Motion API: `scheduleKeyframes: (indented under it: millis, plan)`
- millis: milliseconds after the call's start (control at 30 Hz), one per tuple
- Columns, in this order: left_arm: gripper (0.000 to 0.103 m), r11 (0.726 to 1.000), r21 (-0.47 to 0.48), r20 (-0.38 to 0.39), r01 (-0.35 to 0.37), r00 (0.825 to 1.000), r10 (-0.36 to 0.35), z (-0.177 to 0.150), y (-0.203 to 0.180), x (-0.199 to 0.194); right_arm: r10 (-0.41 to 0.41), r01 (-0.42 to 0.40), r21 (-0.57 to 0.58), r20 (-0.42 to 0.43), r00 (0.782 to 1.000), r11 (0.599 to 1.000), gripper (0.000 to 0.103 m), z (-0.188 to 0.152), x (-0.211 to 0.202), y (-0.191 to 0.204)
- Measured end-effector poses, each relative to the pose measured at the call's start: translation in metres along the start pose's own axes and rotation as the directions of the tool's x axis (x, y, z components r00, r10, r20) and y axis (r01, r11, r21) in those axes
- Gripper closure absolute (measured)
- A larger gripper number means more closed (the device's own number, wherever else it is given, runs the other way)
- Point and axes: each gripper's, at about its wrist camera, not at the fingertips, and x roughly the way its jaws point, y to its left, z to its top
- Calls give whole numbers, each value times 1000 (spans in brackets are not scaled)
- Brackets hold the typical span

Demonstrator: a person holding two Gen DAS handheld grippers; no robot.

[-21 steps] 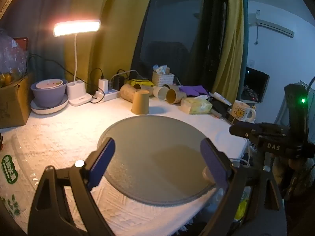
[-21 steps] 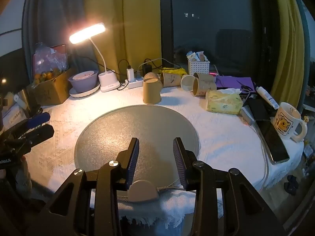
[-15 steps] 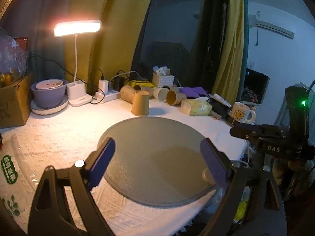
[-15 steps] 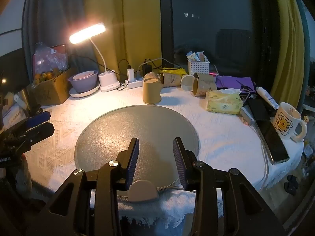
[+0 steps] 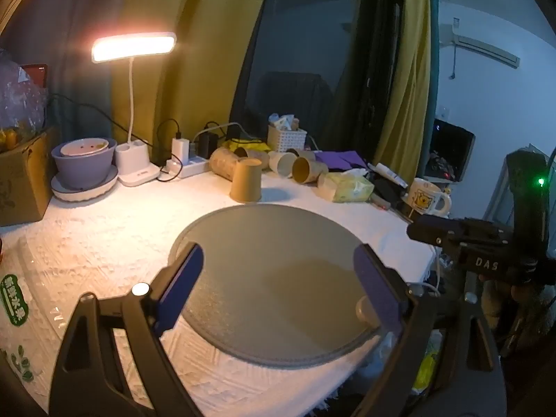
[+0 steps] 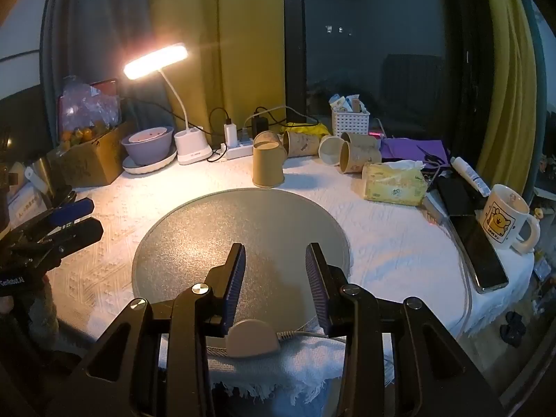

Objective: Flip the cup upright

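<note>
The upside-down brown paper cup (image 6: 267, 164), near the frame's middle, looked light and squashy, best pinched gently around its sides by the half-open, empty right claw (image 6: 275, 271).

The cup (image 6: 267, 165) looks like brown paper, matt and smooth. The cups (image 6: 354, 154) lying behind it look like the same paper. The mat (image 6: 239, 236) is grey with a fine grainy top that shines a little under the lamp (image 6: 156, 60). The cloth (image 6: 392, 243) is white and bumpy, with a woven pattern and frayed threads at the edge. The mug (image 6: 504, 217) is white and glossy. The box (image 6: 90, 163) is plain brown cardboard. The bowl (image 6: 147, 146) is smooth and purple. The phone (image 6: 481, 253) is black and shiny. The right gripper (image 6: 274, 274) is matt black plastic with ridged blue pads (image 6: 236, 278) and shiny metal screws (image 6: 201, 289). The left gripper (image 5: 278, 278) has smooth blue pads (image 5: 180, 281).
</note>
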Motion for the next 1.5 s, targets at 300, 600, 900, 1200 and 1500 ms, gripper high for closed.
scheduleKeyframes:
  millis: [300,600,900,1200,1500]
  plan:
    - [14,1000,3,-2,6,1000,-6,0,-1,4,-4,4,-3,1,1000,1000,65,1,-1,1]
    - [14,1000,4,-1,5,1000,-5,1,0,5,-2,2,-4,1,1000,1000,64,1,-1,0]
    - [14,1000,4,0,9,1000,-9,1,-2,5,-3,3,-6,1,1000,1000,64,1,-2,0]
    - [14,1000,4,0,9,1000,-9,1,-2,5,-3,3,-6,4,1000,1000,64,1,-2,0]
    - [14,1000,3,1,9,1000,-9,0,-2,5,-3,3,-7,4,1000,1000,64,0,-1,0]
